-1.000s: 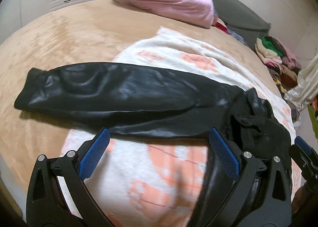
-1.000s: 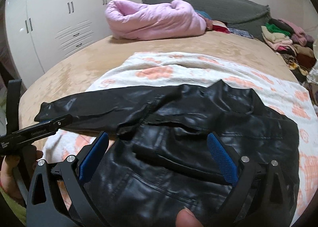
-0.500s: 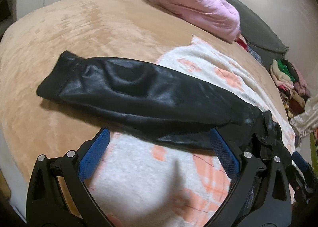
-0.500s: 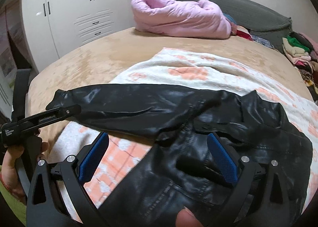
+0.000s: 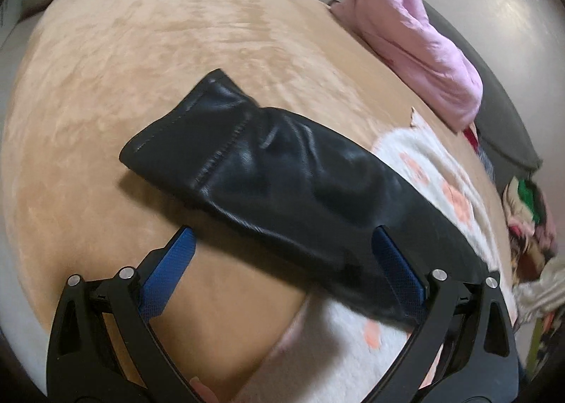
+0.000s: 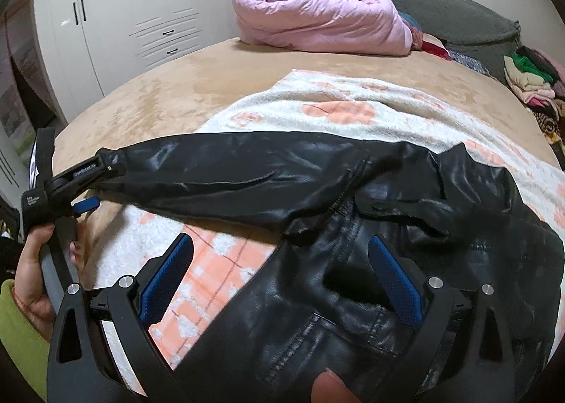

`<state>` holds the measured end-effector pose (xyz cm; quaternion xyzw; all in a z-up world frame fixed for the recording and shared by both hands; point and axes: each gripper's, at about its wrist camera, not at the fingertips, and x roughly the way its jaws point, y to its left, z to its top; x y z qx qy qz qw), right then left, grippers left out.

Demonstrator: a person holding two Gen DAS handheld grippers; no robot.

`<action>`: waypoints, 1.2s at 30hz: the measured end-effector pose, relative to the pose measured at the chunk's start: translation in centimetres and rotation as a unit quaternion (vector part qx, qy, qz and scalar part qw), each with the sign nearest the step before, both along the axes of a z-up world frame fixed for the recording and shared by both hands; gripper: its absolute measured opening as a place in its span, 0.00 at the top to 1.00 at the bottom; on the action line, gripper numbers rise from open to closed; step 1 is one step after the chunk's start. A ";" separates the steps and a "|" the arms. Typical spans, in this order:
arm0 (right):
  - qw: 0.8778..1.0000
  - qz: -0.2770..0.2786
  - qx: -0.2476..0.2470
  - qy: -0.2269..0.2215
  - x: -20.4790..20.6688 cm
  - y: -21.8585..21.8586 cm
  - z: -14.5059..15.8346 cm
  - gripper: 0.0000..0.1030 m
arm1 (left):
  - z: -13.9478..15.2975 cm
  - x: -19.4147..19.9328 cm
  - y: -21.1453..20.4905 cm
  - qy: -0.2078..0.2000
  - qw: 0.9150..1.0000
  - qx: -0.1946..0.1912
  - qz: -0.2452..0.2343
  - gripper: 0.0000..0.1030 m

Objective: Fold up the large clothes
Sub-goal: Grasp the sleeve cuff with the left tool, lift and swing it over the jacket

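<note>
Bed (image 6: 148, 96): tan plush cover. White blanket with orange pattern (image 6: 317, 110) spread over near half. Black leather jacket (image 6: 406, 219) flat on blanket, one sleeve (image 5: 268, 159) extending onto bare tan cover. Pink quilt (image 6: 317, 14) bundled at far end against grey headboard (image 6: 441, 0).

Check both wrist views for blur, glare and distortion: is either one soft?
Left wrist view: motion-smeared, the jacket sleeve and bed cover soft, edges bowed by the fisheye. Right wrist view: sharper, stitching on the jacket readable, glare on the wardrobe doors and sheen along the sleeve; dark corners in both.
</note>
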<state>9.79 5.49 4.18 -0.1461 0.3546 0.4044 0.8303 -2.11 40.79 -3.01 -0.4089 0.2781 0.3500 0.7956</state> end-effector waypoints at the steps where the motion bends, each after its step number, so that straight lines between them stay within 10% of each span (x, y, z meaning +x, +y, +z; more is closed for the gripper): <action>1: 1.000 -0.002 -0.001 0.001 0.1 -0.2 -0.1 0.04 | 0.0 0.0 0.3 0.003 1.000 0.003 0.009 0.21; 5: 1.000 -0.015 0.001 0.005 0.5 -1.5 -0.3 0.04 | 0.3 0.5 1.2 0.000 1.000 0.002 0.014 0.65; 11: 0.999 -0.036 0.011 0.017 1.2 -3.7 -0.5 0.04 | 1.8 0.7 0.9 -0.021 1.000 0.012 0.002 0.94; 21: 0.995 -0.079 0.041 0.034 2.6 -8.3 0.2 0.04 | 10.0 1.8 -3.3 -0.076 0.992 0.090 -0.043 0.99; 36: 0.986 -0.131 0.097 0.031 4.3 -16.4 2.4 0.04 | 20.3 7.2 -15.6 -0.136 0.957 0.191 -0.168 0.99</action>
